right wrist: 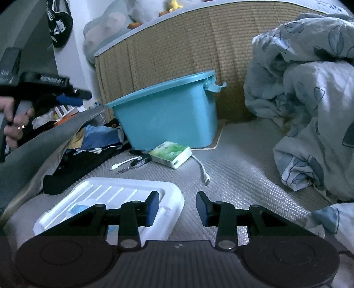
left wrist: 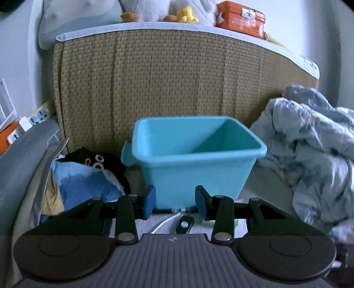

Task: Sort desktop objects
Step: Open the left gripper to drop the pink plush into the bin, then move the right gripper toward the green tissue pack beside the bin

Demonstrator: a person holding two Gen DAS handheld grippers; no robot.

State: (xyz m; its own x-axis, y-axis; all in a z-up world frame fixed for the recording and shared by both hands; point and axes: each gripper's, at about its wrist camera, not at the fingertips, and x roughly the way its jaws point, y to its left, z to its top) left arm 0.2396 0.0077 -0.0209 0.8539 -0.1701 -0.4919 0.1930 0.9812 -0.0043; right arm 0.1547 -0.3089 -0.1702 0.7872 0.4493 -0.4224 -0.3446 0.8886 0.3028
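Both grippers, left gripper (left wrist: 175, 200) and right gripper (right wrist: 177, 207), are wide and empty; loose cable (right wrist: 201, 168) may snag near the bin (right wrist: 168, 115).

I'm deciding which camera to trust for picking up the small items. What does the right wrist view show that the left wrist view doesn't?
Only the right wrist view shows the white tray, the green tissue pack, and the left gripper held in a hand. Only the left wrist view shows the orange first-aid box and the bin's empty inside. Both show the teal bin, white cable, key fob and quilt.
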